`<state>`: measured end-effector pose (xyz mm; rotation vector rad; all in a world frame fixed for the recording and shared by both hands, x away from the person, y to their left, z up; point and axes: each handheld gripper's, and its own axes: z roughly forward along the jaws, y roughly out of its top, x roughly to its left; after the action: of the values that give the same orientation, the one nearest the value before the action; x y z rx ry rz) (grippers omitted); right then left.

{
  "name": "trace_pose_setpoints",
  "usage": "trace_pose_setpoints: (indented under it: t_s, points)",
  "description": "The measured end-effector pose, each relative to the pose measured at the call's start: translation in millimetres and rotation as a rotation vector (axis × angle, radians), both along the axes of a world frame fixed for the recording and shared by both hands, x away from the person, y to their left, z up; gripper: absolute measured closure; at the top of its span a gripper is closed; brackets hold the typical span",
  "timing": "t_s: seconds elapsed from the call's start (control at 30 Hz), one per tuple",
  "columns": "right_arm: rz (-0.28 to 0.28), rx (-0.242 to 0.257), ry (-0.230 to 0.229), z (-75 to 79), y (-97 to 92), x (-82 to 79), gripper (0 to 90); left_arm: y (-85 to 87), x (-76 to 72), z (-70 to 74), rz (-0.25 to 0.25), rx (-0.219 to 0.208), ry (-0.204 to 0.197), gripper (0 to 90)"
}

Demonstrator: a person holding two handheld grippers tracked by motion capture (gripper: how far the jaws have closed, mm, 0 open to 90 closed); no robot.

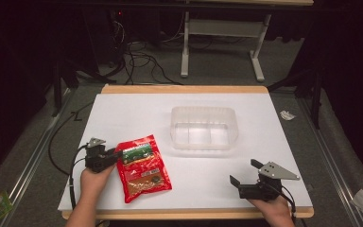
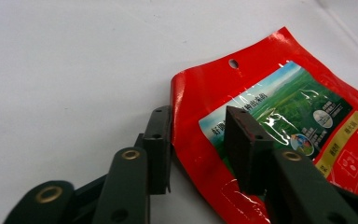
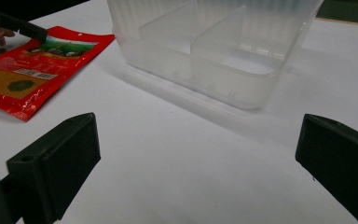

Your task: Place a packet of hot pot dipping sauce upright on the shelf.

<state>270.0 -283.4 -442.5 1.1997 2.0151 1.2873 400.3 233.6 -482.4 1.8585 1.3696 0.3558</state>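
One red packet (image 1: pixel 143 166) lies flat near the bench's (image 1: pixel 264 123) front-left edge, and one clear divided tub (image 1: pixel 203 127) sits mid-bench, well apart, with bare surface between. Left gripper (image 2: pixel 200 140): jaws part open, straddling the packet's top corner, not clamped. Right gripper (image 3: pixel 191 163): jaws wide, empty, front right.

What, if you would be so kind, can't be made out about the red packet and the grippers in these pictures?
- Whether the left gripper pinches the red packet: in the left gripper view one jaw lies over it and one beside its edge, so contact is unclear.
- The packet's small print: too small in the high view, cut off by the frame edge in the left gripper view.
- The clear tub's far compartments: cut off at the top of the right gripper view.
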Motion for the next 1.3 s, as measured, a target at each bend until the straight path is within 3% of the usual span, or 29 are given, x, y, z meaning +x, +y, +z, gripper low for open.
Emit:
trace_pose_setpoints:
  t_s: [0.13, 0.3, 0.47, 0.73, 1.03, 1.3]
  points:
    - [0.001, -0.002, -0.005, 0.1, -0.8, 0.1, 0.0, 0.2, -2.1, -0.1, -0.007, 0.000, -0.009, 79.4]
    - [0.002, 0.001, -0.002, 0.2, -1.0, 0.2, 0.0, 0.7, -6.5, 1.3, -0.031, -0.012, -0.053, 87.9]
    - [0.001, 0.003, 0.000, -0.2, -0.5, 0.6, 0.1, 0.7, -10.6, 3.7, -0.049, -0.008, -0.095, 89.1]
    - [-0.001, 0.007, 0.001, 0.2, 1.0, 0.4, 0.1, 0.9, -19.7, 14.1, -0.043, -0.040, -0.164, 89.4]
    - [0.008, 0.008, -0.010, 2.8, 5.0, -0.9, 0.0, 0.7, -40.1, 41.3, -0.051, -0.079, -0.294, 89.5]
    - [0.029, 0.014, -0.007, 5.5, 18.1, 0.1, 0.0, -2.5, -54.2, 58.1, -0.061, -0.103, -0.361, 89.5]
